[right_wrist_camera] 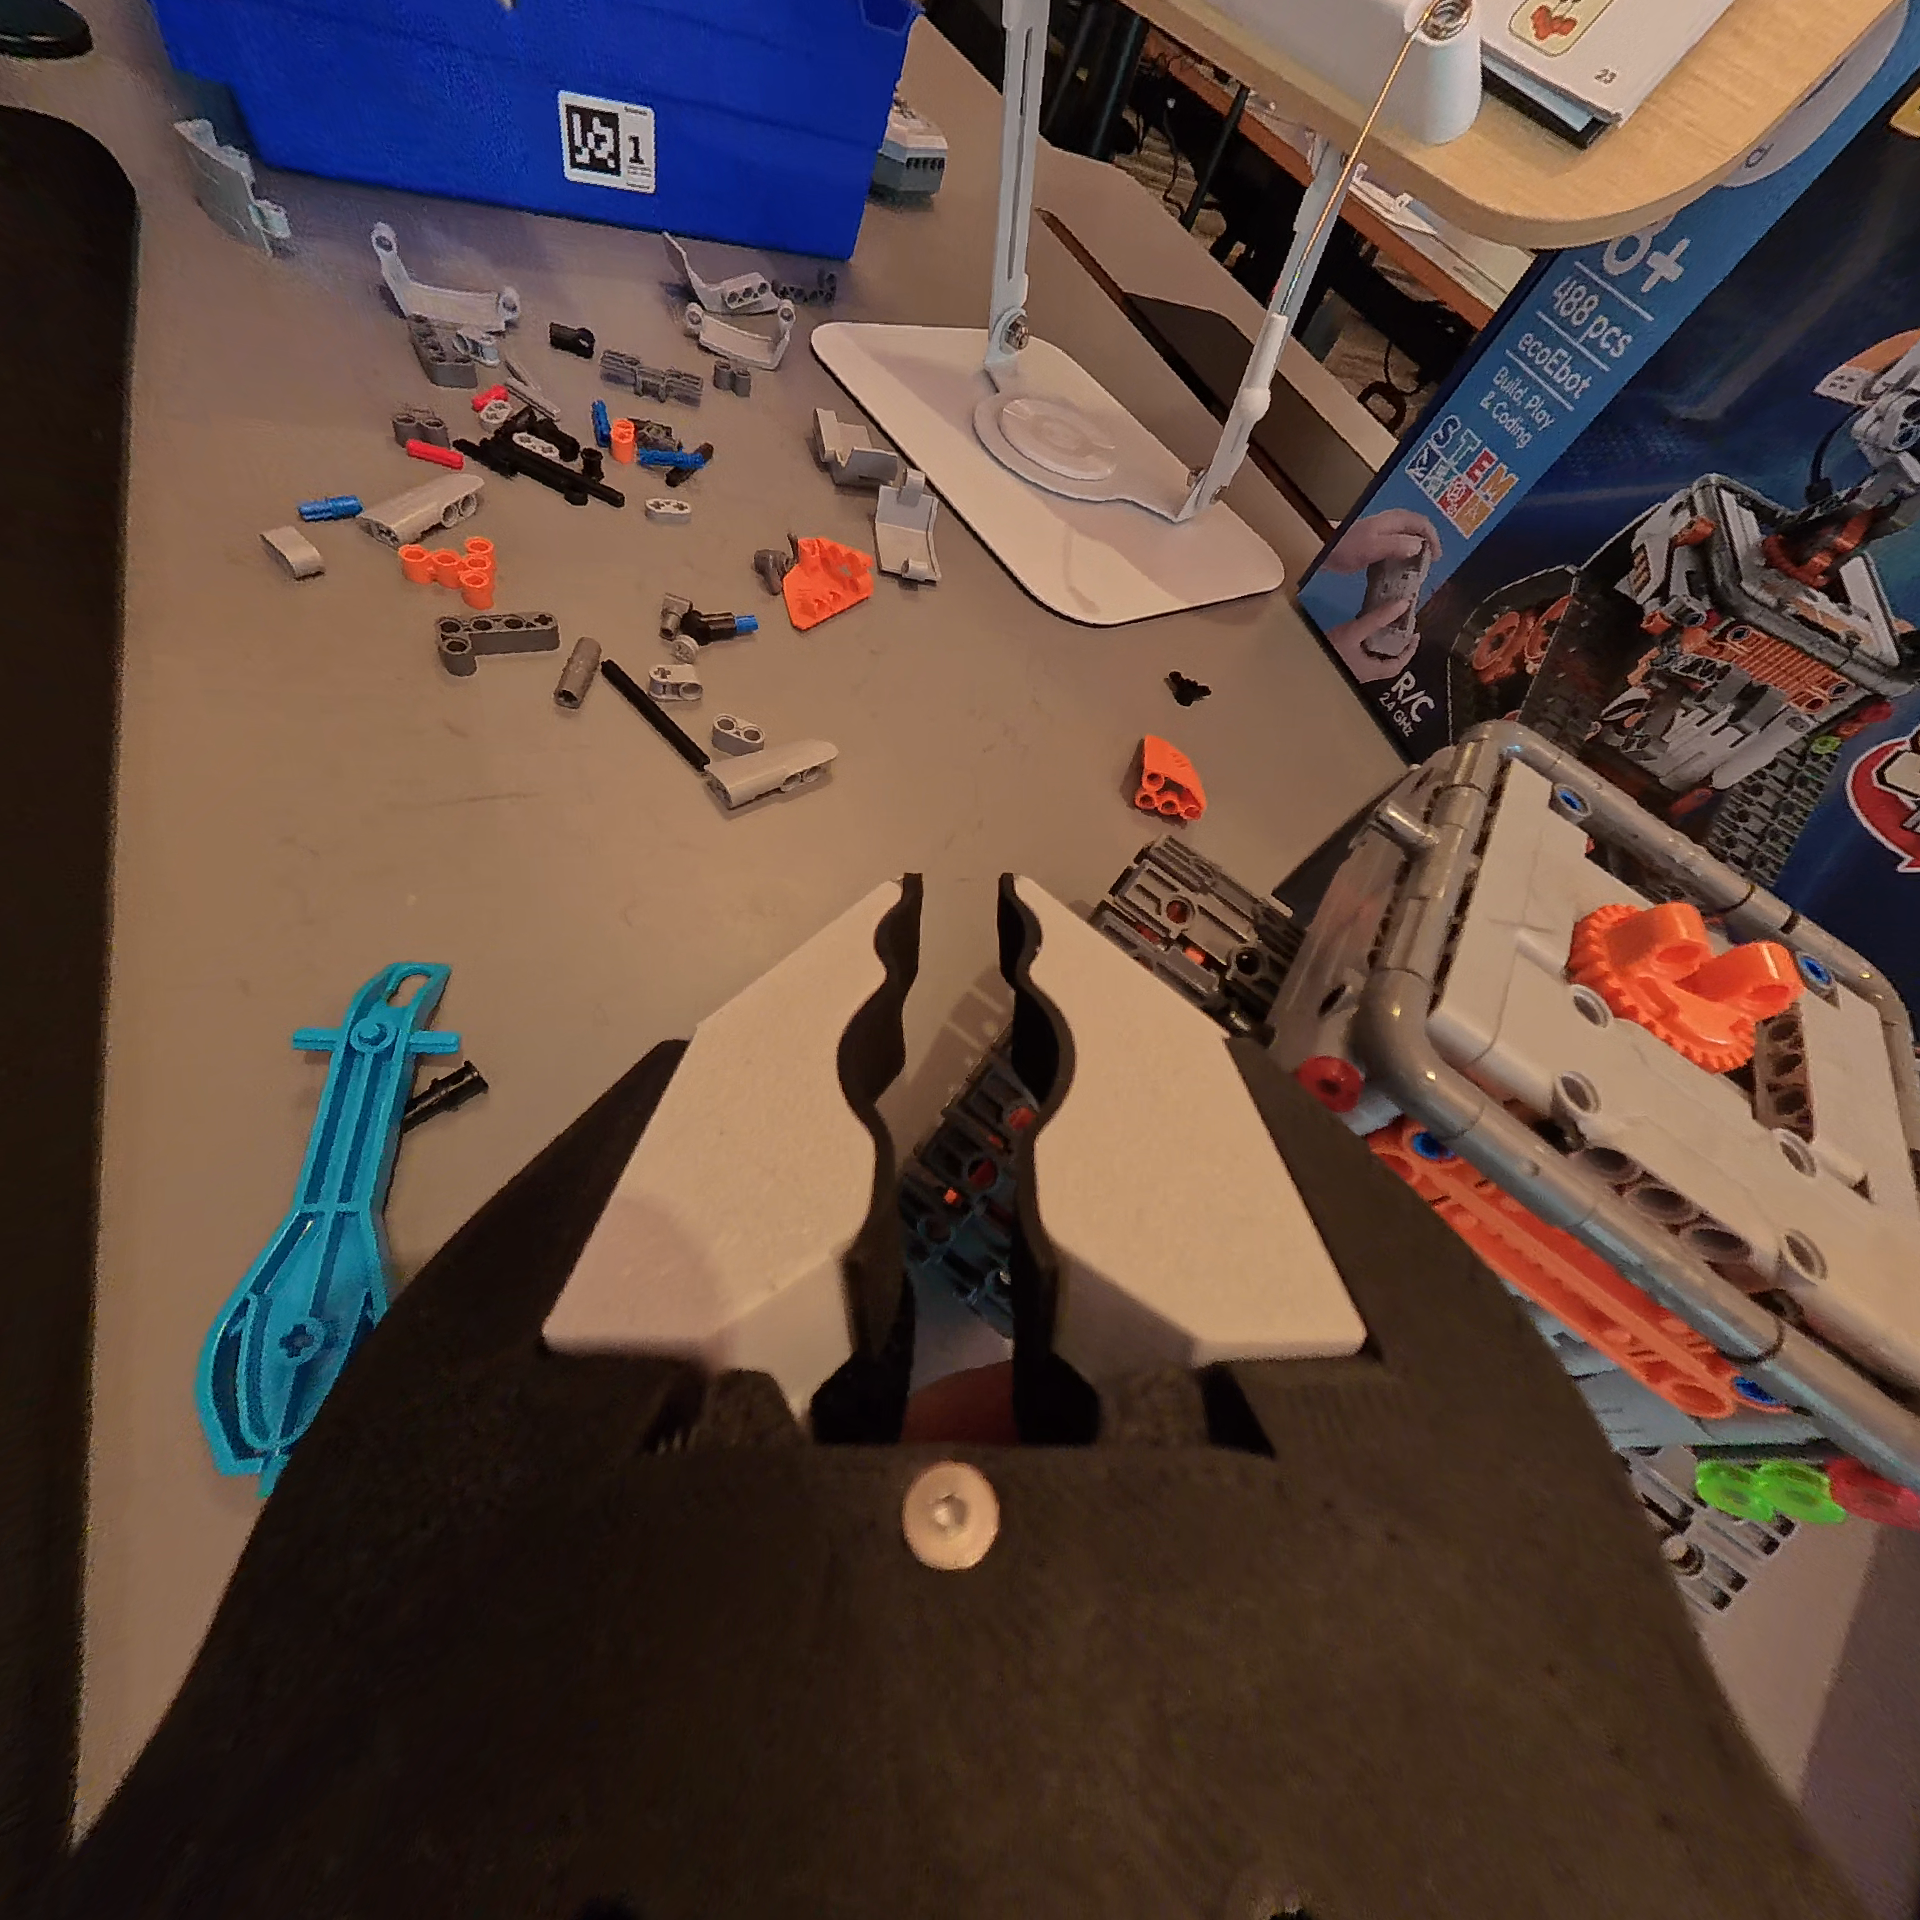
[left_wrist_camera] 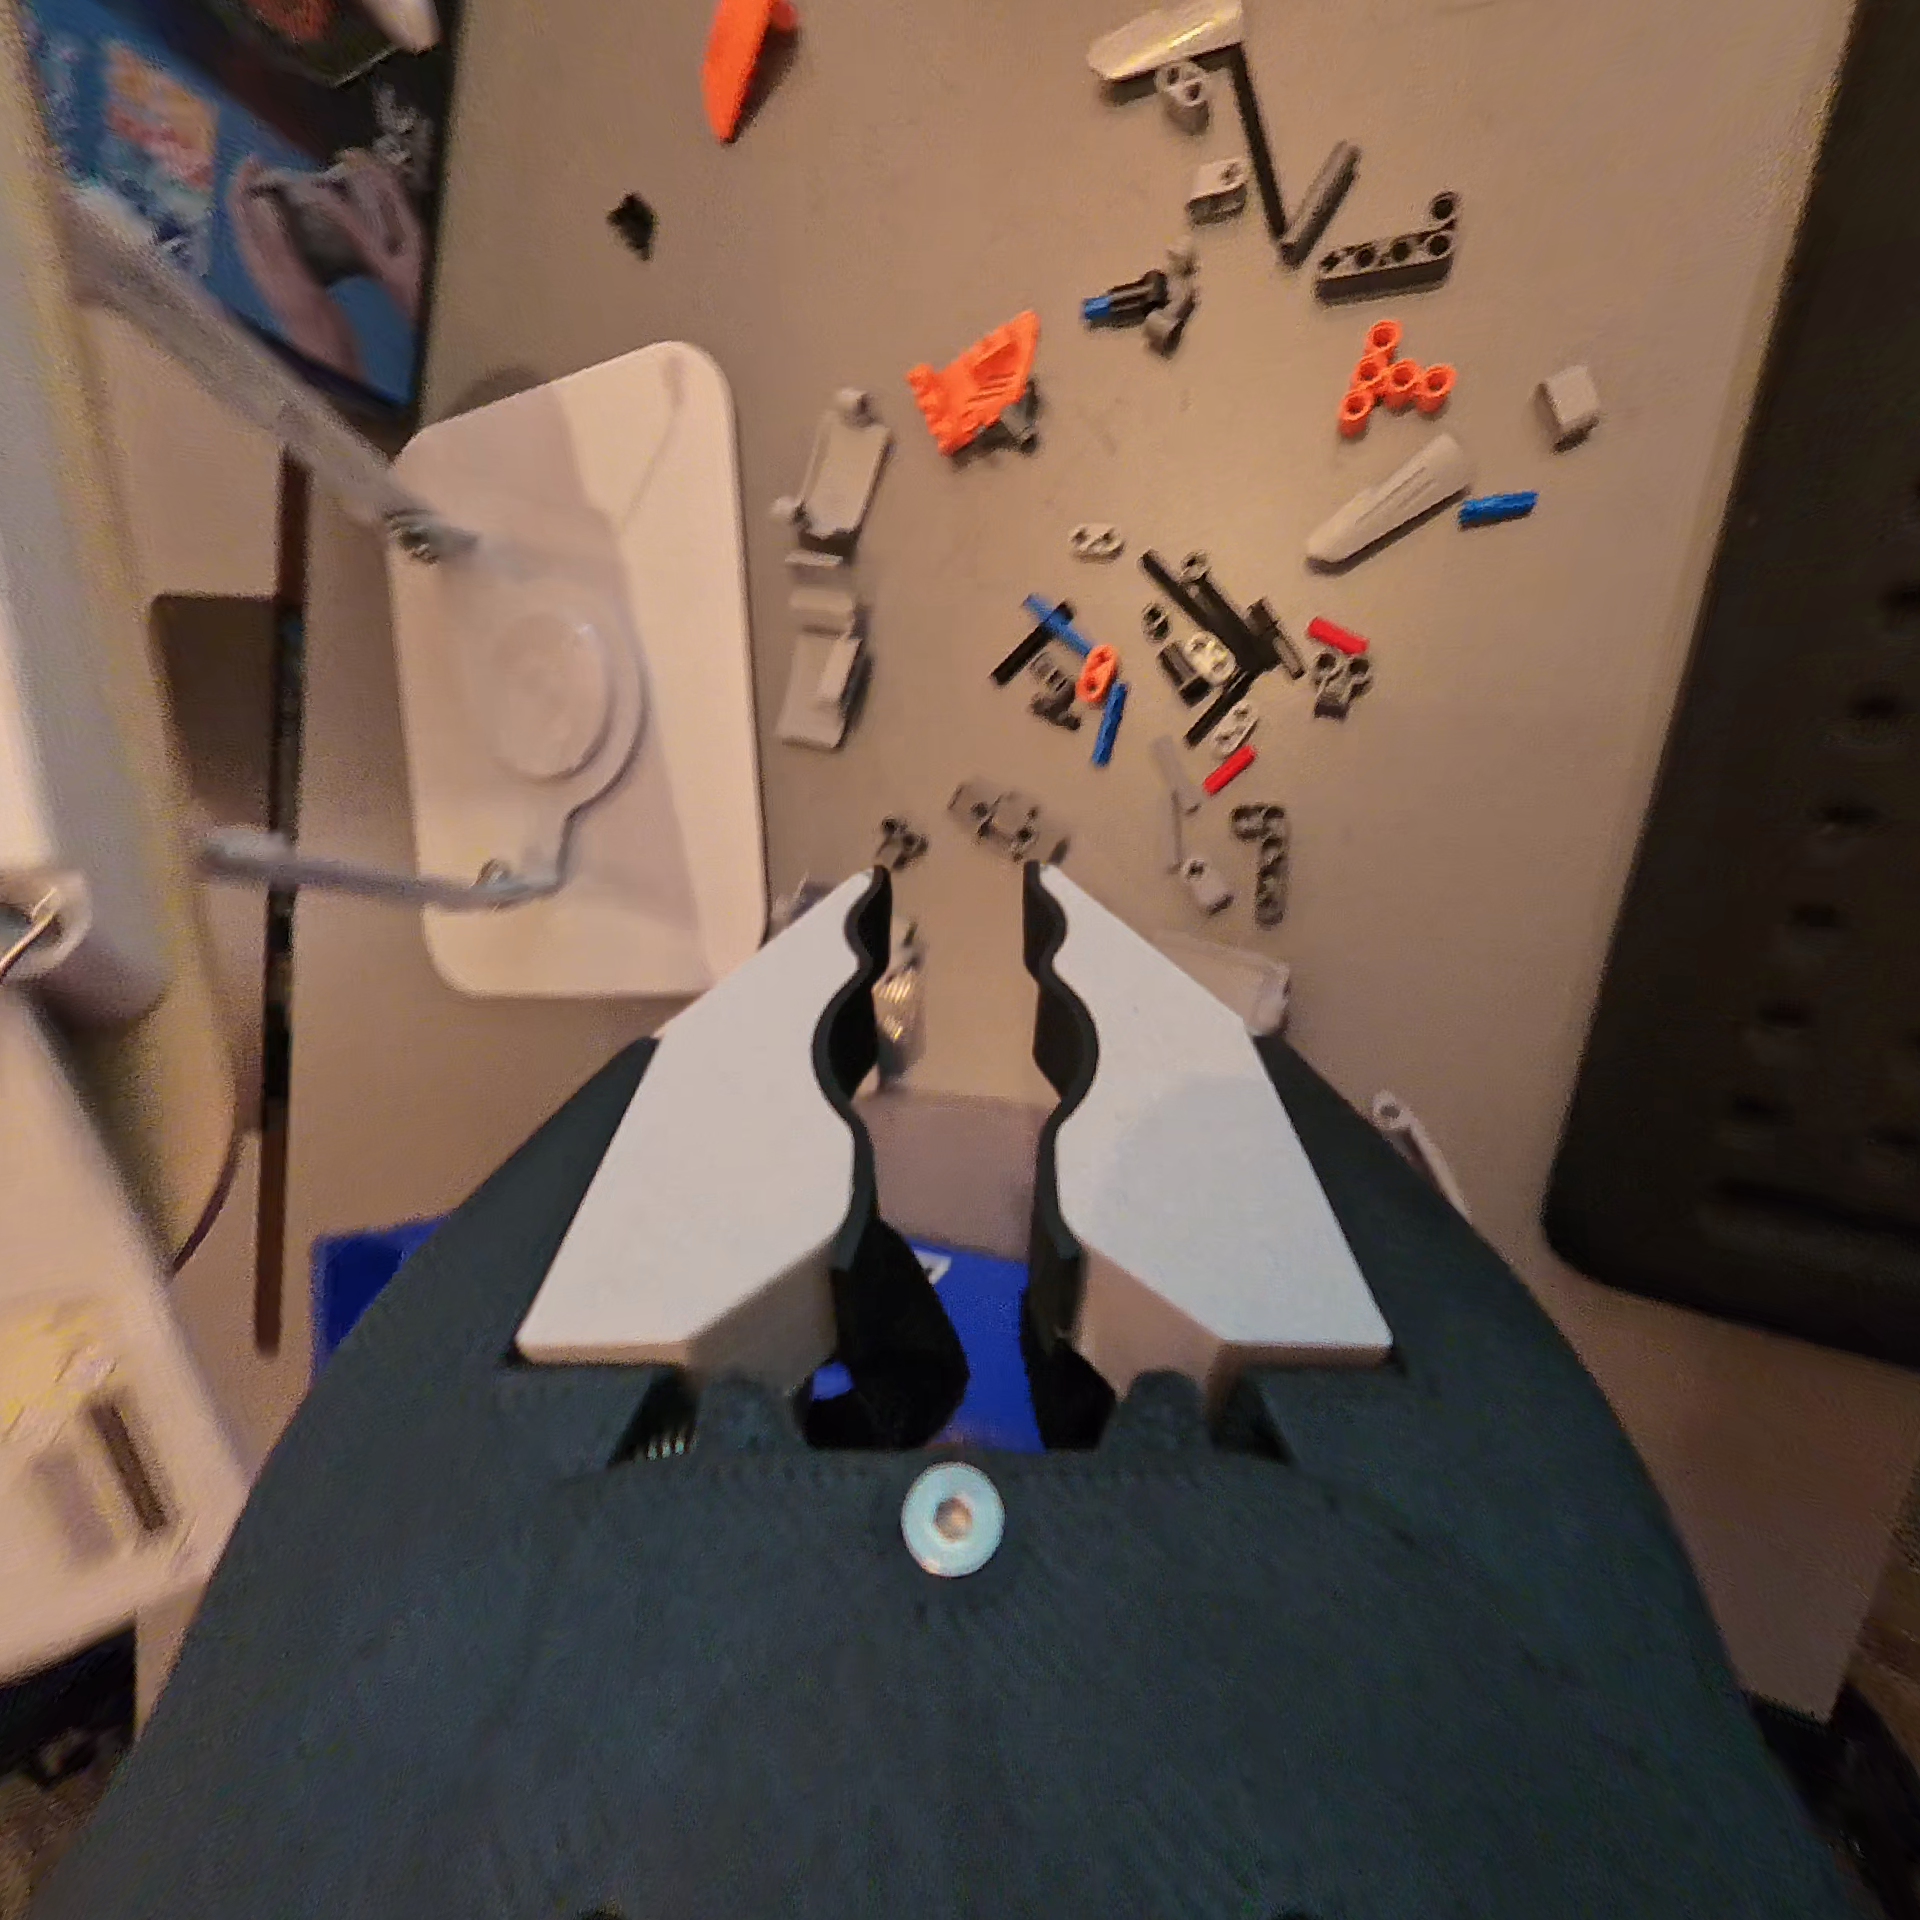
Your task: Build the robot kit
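Note:
My left gripper [left_wrist_camera: 958, 873] is open and empty. It hovers over the grey table just above a blue bin [left_wrist_camera: 987, 1320], and its tips are close to small grey and black building pieces [left_wrist_camera: 1003, 816]. Many loose grey, black, orange, blue and red pieces [left_wrist_camera: 1205, 644] lie scattered ahead of it. My right gripper [right_wrist_camera: 959, 883] is open by a narrow gap and holds nothing. It hovers over the dark track [right_wrist_camera: 1195, 925] of a partly built grey and orange tracked model [right_wrist_camera: 1558, 1101], which stands at its right. An orange gear [right_wrist_camera: 1662, 977] sits on top of the model.
A white stand base [right_wrist_camera: 1049, 478] [left_wrist_camera: 582, 675] with thin arms stands beside the pieces. A teal plastic tool [right_wrist_camera: 312, 1195] lies left of my right gripper. The blue bin [right_wrist_camera: 520, 104] is at the back, the printed toy box [right_wrist_camera: 1662, 520] at the right, a black mat [right_wrist_camera: 52, 623] [left_wrist_camera: 1766, 831] along the edge. About 30 cm separates my left fingertips from my right. To the white stand base [left_wrist_camera: 582, 675]: left tips about 20 cm, right tips about 30 cm. It is also in sight in the right wrist view [right_wrist_camera: 1036, 446].

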A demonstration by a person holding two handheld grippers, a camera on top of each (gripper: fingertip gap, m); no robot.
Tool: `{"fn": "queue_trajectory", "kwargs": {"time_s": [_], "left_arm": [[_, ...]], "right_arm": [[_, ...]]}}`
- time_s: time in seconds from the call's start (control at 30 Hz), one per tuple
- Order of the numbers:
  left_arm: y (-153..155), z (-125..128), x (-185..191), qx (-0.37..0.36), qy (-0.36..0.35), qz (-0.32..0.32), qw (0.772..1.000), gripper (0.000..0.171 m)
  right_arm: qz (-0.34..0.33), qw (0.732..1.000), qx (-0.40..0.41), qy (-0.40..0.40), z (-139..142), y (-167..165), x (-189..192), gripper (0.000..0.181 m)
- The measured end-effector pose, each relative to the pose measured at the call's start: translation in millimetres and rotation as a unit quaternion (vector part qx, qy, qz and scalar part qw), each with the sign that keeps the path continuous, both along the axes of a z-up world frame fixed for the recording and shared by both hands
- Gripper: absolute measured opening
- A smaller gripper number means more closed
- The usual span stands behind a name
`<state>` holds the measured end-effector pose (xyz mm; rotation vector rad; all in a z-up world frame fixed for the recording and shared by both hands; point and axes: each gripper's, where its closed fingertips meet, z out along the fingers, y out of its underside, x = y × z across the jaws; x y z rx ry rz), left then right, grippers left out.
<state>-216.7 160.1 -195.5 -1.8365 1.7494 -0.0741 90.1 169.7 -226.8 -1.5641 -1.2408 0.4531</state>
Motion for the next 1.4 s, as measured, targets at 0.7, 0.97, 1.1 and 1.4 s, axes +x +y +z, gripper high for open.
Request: {"fn": "queue_trajectory", "kwargs": {"time_s": [0.7, 0.97, 1.1, 1.4], "left_arm": [[116, -57, -202, -0.026, 0.034, 0.283, 0.958, 0.02], [134, -90, -208, -0.065, 0.033, 0.334, 0.94, 0.018], [137, -92, -211, -0.074, 0.009, 0.357, 0.931, 0.014], [132, -93, -212, -0.088, -0.014, 0.371, 0.924, 0.007]], "right_arm": [[0.0, 1.0, 0.003, 0.0, 1, 0, 0, 0.012], [0.007, 1.0, 0.011, 0.005, 6, -4, 0, 0.012], [0.011, 1.0, 0.012, 0.005, 7, -6, -2, 0.012], [0.011, 1.0, 0.017, 0.006, 9, -7, -2, 0.012]]}}
